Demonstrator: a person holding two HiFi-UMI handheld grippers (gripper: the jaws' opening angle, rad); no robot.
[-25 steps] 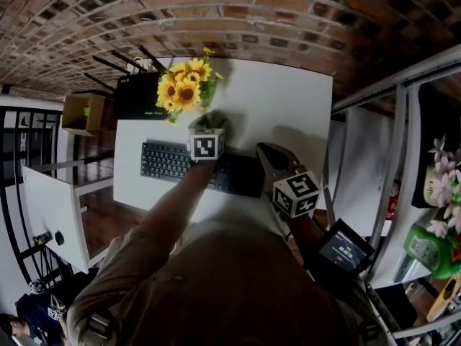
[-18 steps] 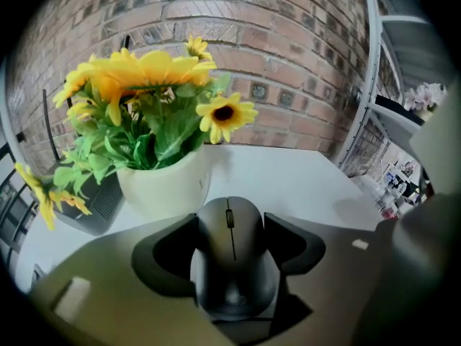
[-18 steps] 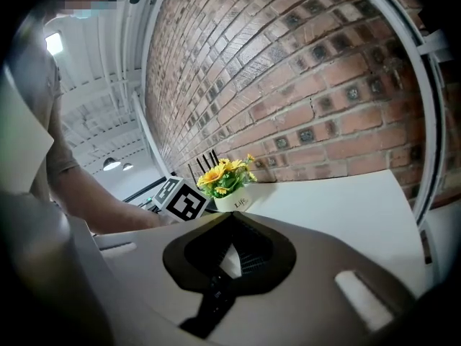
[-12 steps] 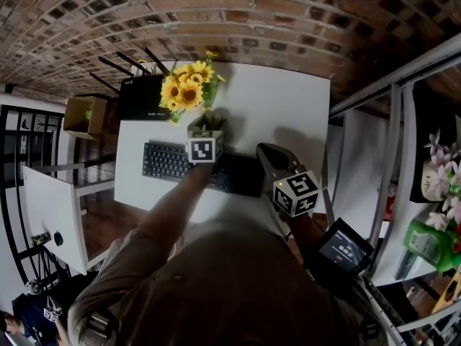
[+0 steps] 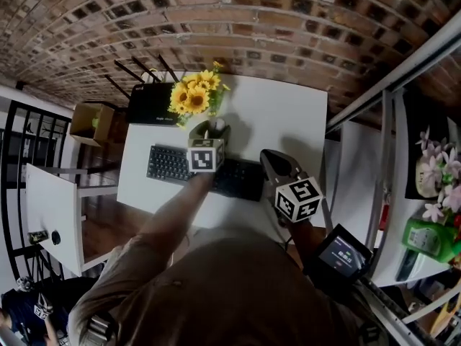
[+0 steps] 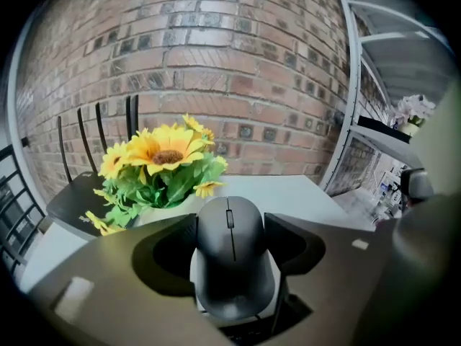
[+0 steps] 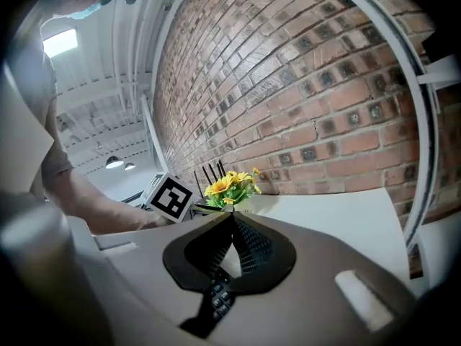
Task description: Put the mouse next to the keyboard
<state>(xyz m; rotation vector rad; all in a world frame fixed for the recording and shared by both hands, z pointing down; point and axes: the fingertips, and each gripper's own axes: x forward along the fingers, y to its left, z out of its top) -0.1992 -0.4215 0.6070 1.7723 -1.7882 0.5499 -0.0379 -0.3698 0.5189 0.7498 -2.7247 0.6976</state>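
A dark grey mouse point(image 6: 230, 258) sits between the jaws of my left gripper point(image 6: 230, 222), which is shut on its two sides and holds it off the table. In the head view the left gripper point(image 5: 209, 134) hangs just beyond the black keyboard point(image 5: 169, 166), in front of the sunflowers point(image 5: 196, 96); the mouse itself is hard to make out there. My right gripper point(image 5: 270, 163) hovers over the keyboard's right end. Its jaws point(image 7: 232, 218) meet at the tips with nothing between them, and keyboard keys point(image 7: 216, 298) show below them.
The white table point(image 5: 288, 114) also carries a black router with antennas point(image 5: 153, 103) at its back left, beside the sunflowers point(image 6: 162, 164). A brick wall runs behind the table. A metal shelf frame point(image 5: 389, 121) stands to the right, and a cardboard box point(image 5: 94, 121) to the left.
The left gripper has risen with the mouse in its jaws. The right gripper has lifted slightly. The head view has shifted, so the table sits a little lower in the picture.
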